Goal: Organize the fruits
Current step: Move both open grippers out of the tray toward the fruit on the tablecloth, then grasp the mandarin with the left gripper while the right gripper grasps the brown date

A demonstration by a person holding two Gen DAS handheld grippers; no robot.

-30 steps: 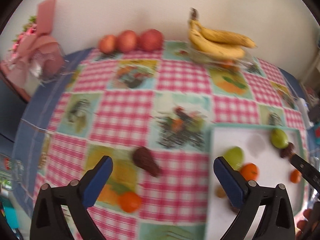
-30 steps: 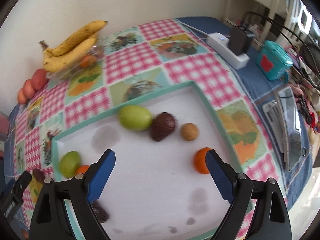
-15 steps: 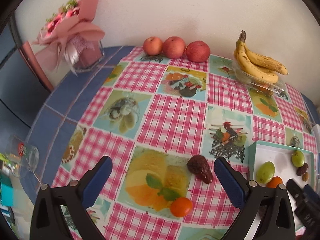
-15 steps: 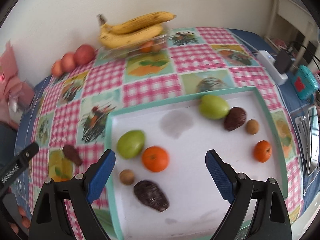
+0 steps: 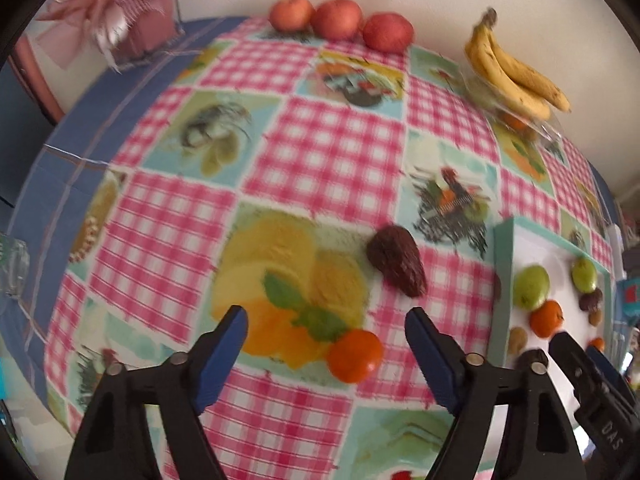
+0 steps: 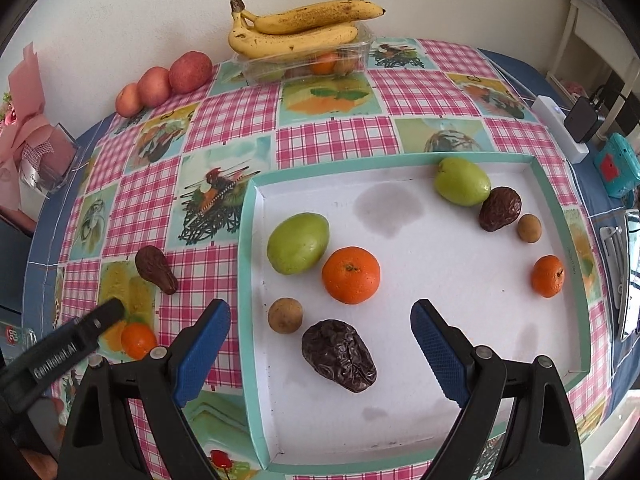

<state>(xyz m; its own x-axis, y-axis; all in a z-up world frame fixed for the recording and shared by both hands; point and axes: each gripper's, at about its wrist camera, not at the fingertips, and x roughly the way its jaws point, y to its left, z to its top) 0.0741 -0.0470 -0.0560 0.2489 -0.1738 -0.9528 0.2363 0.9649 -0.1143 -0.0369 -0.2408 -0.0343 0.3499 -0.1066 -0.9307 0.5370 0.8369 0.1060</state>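
My left gripper (image 5: pixel 326 336) is open just above the checked tablecloth, with a small orange (image 5: pixel 355 355) lying between its fingers, nearer the right one. A wrinkled dark brown fruit (image 5: pixel 396 266) lies on the cloth a little beyond it. My right gripper (image 6: pixel 320 334) hangs open over the near part of a white tray with a teal rim (image 6: pixel 245 240). In the tray lie two green fruits (image 6: pixel 298 243), two oranges (image 6: pixel 351 275), two dark wrinkled fruits (image 6: pixel 339 355) and two small brown round fruits (image 6: pixel 285 315).
Three red apples (image 6: pixel 164 82) line the wall. Bananas (image 6: pixel 296 26) rest on a clear plastic box (image 6: pixel 308 62) with fruit inside. A pink bouquet (image 5: pixel 120 12) stands at the far left. A white power strip (image 6: pixel 560 128) and a teal box (image 6: pixel 618 164) sit right of the tray.
My left gripper has dropped lower and closer to the cloth, so the orange now lies between its fingers. My right gripper has drawn nearer over the tray and turned slightly right.
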